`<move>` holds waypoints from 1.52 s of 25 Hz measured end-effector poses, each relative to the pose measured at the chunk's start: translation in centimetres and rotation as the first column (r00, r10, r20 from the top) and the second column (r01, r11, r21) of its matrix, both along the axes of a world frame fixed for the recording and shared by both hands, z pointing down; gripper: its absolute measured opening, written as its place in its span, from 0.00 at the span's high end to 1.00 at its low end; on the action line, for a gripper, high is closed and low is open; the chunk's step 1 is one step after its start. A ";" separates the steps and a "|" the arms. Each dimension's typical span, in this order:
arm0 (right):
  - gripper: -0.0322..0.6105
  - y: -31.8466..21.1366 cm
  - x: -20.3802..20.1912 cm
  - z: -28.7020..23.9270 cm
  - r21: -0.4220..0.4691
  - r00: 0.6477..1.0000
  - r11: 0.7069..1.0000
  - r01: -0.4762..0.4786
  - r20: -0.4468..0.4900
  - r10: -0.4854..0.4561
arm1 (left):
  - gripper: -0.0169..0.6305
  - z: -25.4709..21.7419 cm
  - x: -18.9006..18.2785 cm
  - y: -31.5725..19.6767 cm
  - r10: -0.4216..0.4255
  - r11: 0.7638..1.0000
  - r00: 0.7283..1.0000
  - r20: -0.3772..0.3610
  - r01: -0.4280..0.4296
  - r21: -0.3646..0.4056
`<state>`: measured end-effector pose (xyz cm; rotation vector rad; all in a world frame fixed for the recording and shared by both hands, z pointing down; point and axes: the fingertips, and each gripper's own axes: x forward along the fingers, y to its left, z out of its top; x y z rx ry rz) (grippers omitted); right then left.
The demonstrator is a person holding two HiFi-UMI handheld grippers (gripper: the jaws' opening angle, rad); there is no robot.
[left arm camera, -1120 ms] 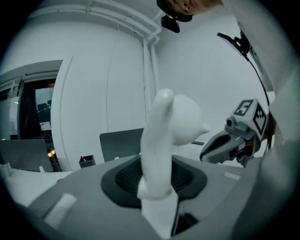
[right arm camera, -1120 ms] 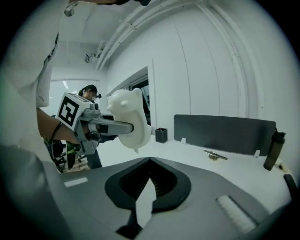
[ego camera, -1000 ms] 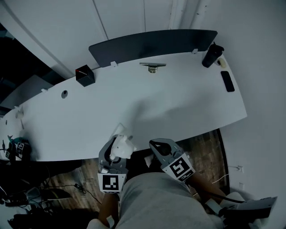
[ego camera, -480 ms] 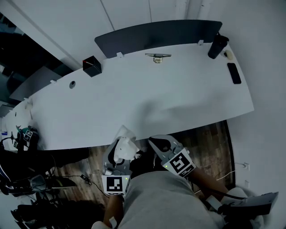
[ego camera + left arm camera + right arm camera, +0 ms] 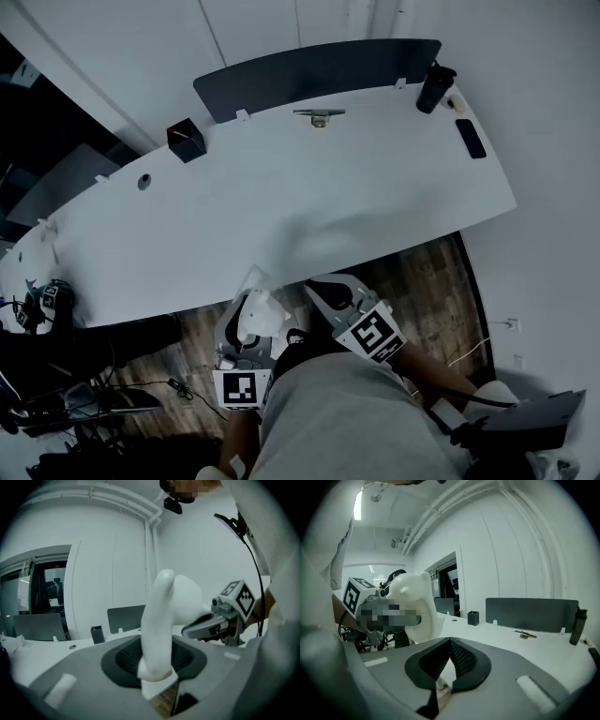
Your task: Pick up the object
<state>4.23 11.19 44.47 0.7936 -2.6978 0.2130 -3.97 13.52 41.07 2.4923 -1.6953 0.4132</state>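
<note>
Long white desk (image 5: pixel 281 206), dark divider panel (image 5: pixel 319 70) along its far edge. Both grippers are held off the near edge, over wood floor (image 5: pixel 422 281).

Left gripper (image 5: pixel 157 667): jaws partly apart, clamped on the white object (image 5: pixel 161 620), which stands up between them, clear of the desk.

Right gripper (image 5: pixel 449 660): jaws closed together, nothing between them, just beside the left.

On the desk's far side: dark bottle (image 5: pixel 431 87), black box (image 5: pixel 186 141), phone (image 5: pixel 470 138).

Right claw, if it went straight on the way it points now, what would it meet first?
Probably the white desk, near its front edge; the right claw points at it, but depth is unclear.
</note>
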 end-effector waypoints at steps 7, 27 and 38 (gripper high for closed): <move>0.95 2.4 -2.7 -1.2 0.025 0.999 1.000 -0.017 -0.030 0.017 | 0.75 1.2 -3.1 2.4 0.011 1.000 1.000 -0.023 -0.012 -0.009; 0.95 5.0 -2.0 -6.2 0.105 0.989 0.986 -0.132 0.073 0.125 | 0.75 -0.6 -2.8 5.0 0.046 0.998 0.992 -0.113 -0.041 0.053; 0.95 4.7 0.0 -6.5 0.113 0.984 0.983 -0.145 0.119 0.132 | 0.75 -2.1 -1.0 5.1 0.024 0.998 0.996 -0.090 -0.018 0.067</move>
